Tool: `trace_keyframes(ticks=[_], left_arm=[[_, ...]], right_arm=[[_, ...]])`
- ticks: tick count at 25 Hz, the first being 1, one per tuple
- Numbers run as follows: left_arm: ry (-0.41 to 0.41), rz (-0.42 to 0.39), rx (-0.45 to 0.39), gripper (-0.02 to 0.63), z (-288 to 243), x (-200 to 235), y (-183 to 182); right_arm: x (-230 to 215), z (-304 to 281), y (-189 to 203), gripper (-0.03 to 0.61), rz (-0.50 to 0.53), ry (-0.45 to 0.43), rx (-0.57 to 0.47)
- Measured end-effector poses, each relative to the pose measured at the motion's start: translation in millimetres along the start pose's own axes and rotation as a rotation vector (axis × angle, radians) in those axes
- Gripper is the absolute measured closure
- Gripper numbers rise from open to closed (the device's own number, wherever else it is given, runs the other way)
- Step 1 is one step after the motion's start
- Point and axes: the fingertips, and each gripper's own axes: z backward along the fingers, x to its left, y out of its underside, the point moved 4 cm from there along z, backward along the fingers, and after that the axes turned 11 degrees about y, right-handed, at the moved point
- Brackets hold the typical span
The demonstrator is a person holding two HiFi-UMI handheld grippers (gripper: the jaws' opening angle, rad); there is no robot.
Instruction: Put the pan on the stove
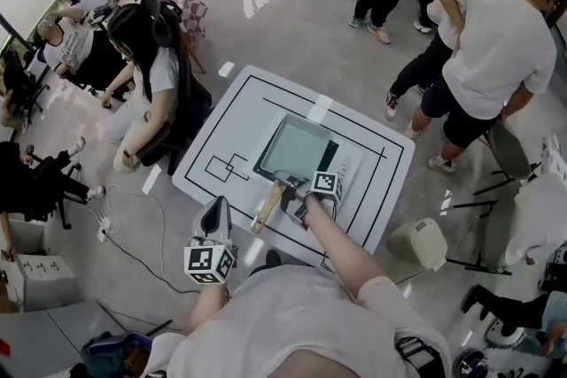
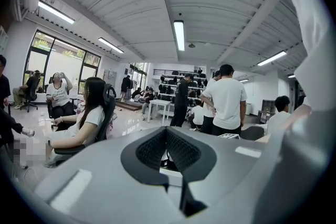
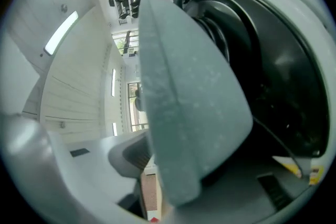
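White table (image 1: 217, 133), crowded room: right hand-held gripper (image 1: 289, 196) pinches pan (image 1: 298, 146), left hand-held gripper (image 1: 214, 210) closed

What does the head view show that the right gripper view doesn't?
Head view only: the white table with black lines, and the left gripper beside its near edge. Right gripper view only: the pan seen close up along its speckled outer wall, and a ceiling light. Both: the right gripper closed on the pan's wooden handle.

Left gripper (image 1: 218, 210) low, jaws together; right gripper (image 1: 290, 193) forward, jaws tight on pan handle (image 1: 264, 210)
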Motion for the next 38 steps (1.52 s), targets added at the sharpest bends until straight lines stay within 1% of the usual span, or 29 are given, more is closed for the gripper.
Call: trace_keyframes(ticks=[2,4,9,11,12,14,15,16,20,26,29,33,36,38], left_arm=[[0.006,-0.001,0.0,0.603,-0.6,-0.9,0.8],[0.009,0.0,0.0,0.603,-1.0,-0.5,1.4],[0.015,-0.001,-0.002,0.603,-1.2,-0.7,2.2],[0.018,-0.004,0.0,0.603,-1.8,-1.2,3.0],[0.019,-0.003,0.001,0.603,-2.1,-1.6,3.3],[0.024,0.0,-0.001,0.603,-3.0,-2.5,2.8],[0.027,0.002,-0.003,0.603,-3.5,-3.2,2.4],[0.03,0.003,-0.004,0.603,-3.8,-4.3,2.1],[0.038,0.006,-0.004,0.603,-2.0,-8.4,3.9],[0.02,0.02,0.001,0.603,5.6,-4.4,7.1],[0.011,0.021,0.002,0.603,9.0,-0.2,7.3],[0.011,0.025,0.001,0.603,10.0,1.5,7.4],[0.021,0.024,0.002,0.603,7.8,1.4,7.9],[0.029,0.022,0.001,0.603,5.3,0.6,8.5]], right_arm=[[2.7,1.0,0.4,0.41,-0.005,0.012,-0.011],[4.5,1.8,1.1,0.373,0.032,0.04,-0.019],[4.0,14.8,9.0,0.368,0.174,0.109,-0.012],[3.2,19.0,11.7,0.342,0.204,0.139,-0.013],[2.2,20.6,12.5,0.341,0.202,0.156,-0.022],[-2.2,22.8,11.4,0.341,0.16,0.186,-0.058],[-5.6,23.2,10.1,0.355,0.133,0.195,-0.075],[-8.7,23.3,9.1,0.417,0.107,0.195,-0.087],[-11.8,20.6,6.7,0.43,0.035,0.147,-0.133],[-9.6,15.3,-1.1,0.437,-0.04,0.081,-0.288],[-8.6,11.6,-5.5,0.436,-0.071,0.069,-0.295],[-3.1,12.4,-5.5,0.434,-0.043,0.078,-0.27],[-0.8,14.7,-3.6,0.368,-0.016,0.101,-0.276],[-1.3,17.8,-2.8,0.348,0.005,0.131,-0.288]])
